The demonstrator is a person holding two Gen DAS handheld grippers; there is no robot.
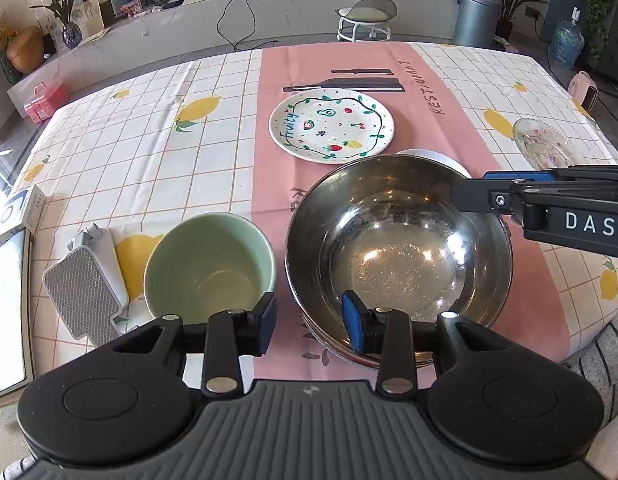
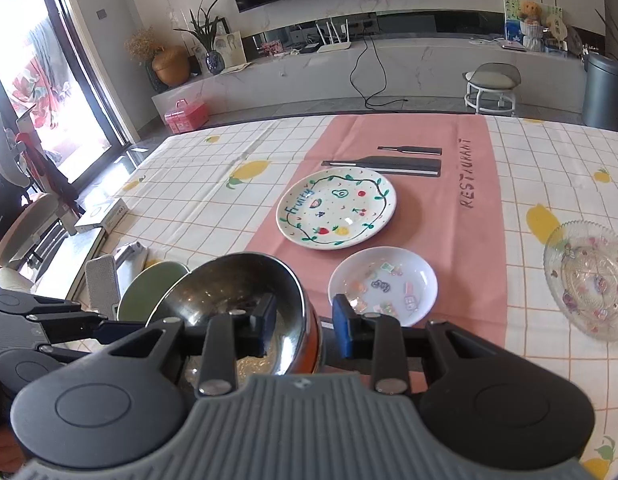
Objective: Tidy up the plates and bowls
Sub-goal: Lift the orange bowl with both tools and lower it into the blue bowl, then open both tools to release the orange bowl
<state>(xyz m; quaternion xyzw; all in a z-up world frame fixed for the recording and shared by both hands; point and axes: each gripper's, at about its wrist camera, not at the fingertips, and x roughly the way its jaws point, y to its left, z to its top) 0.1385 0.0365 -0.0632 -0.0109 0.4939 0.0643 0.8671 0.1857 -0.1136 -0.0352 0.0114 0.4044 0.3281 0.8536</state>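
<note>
A steel bowl (image 1: 397,248) with an orange outer wall (image 2: 311,344) sits on the pink strip of the tablecloth. My left gripper (image 1: 309,320) is open, its jaws straddling the bowl's near left rim without touching it. My right gripper (image 2: 305,326) is open too and straddles the opposite rim with a gap on both sides; it also shows as right gripper (image 1: 469,190). A green bowl (image 1: 209,264) stands just left of the steel one. Beyond lie a fruit-painted plate (image 1: 332,126), a small white plate (image 2: 383,284) and a glass plate (image 2: 589,280).
A grey textured pad (image 1: 85,300) lies left of the green bowl. A white box (image 1: 21,212) sits at the table's left edge. Cutlery shapes (image 1: 345,86) are printed on the cloth. A striped sleeve (image 1: 605,352) shows at lower right.
</note>
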